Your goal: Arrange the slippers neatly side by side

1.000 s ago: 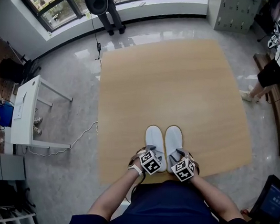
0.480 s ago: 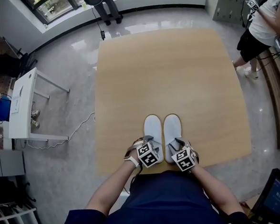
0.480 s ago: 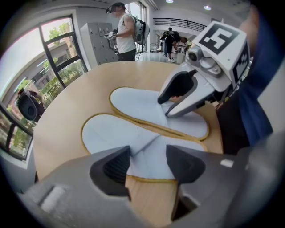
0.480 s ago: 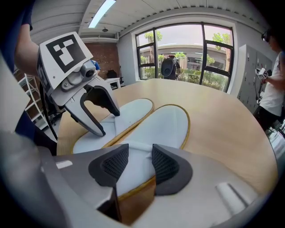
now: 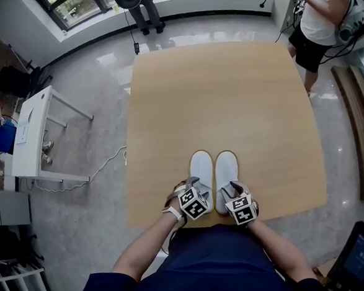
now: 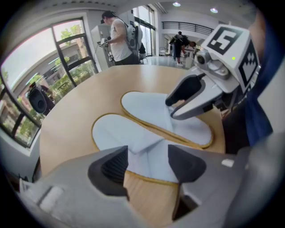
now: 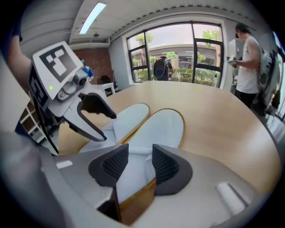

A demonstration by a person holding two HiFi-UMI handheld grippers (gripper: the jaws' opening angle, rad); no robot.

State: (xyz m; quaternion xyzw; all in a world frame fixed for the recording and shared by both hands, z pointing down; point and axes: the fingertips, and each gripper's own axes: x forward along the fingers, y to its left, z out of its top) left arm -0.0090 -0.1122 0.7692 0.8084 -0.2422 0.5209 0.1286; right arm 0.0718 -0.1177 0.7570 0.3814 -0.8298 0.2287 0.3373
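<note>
Head view: the left slipper [image 5: 202, 168] and right slipper [image 5: 226, 166] lie toes far, just beside each other, close to the near edge of the worktop [image 5: 223, 89]. The left claw [image 5: 199, 189] sits over the left heel, and the right claw [image 5: 233, 190] sits over the right heel.

Left gripper view: the claw stands well open and straddles the left slipper's heel. Its pads do not press.

Right gripper view: the jaws have just closed slightly but stand apart, with the right slipper's heel between them, gripping nothing.

Both slippers look thin, light and floppy, and are likely to skate on the smooth wood. The firmer sole rim at the heel seems the best hold, since the soft band would probably crumple.
</note>
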